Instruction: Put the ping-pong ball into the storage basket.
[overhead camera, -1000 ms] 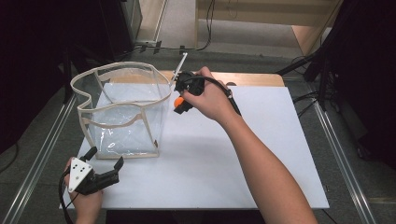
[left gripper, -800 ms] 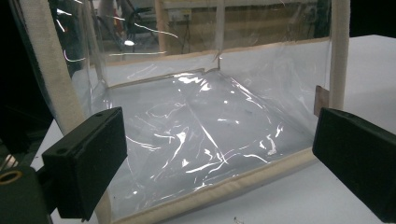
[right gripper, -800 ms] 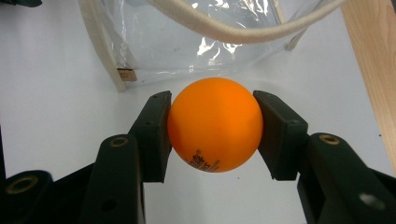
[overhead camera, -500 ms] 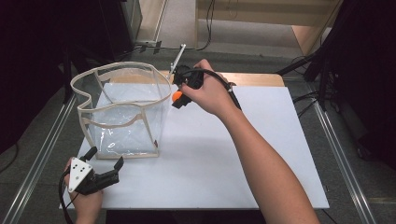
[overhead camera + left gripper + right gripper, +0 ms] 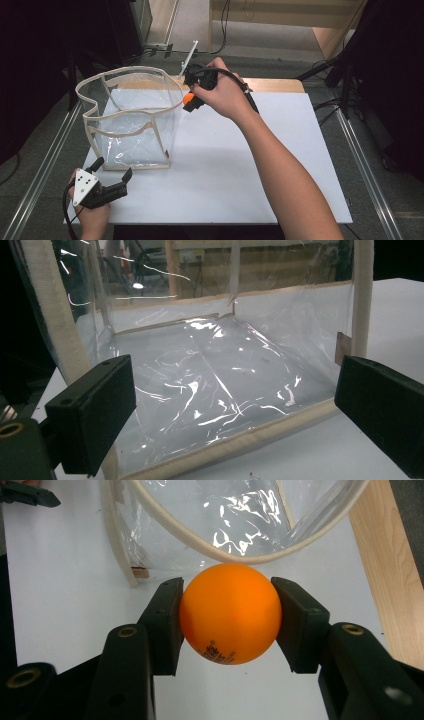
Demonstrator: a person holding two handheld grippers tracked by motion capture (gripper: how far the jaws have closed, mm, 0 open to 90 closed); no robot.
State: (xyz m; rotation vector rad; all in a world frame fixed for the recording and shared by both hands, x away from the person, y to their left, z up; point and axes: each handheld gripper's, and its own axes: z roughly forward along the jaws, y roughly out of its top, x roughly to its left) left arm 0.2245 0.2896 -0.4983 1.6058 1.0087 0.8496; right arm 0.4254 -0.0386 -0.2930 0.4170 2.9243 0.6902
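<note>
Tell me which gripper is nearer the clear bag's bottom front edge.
Left. The left gripper sits just before the clear bag; the right gripper holds an orange ball by its rim.

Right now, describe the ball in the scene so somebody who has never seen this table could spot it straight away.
Find the white table top and the clear plastic bag with beige trim standing on its left part. Just right of the bag's rim, the right gripper pinches a small orange ball above the table. It is the one bright, round thing among clear, white and black ones.
</note>
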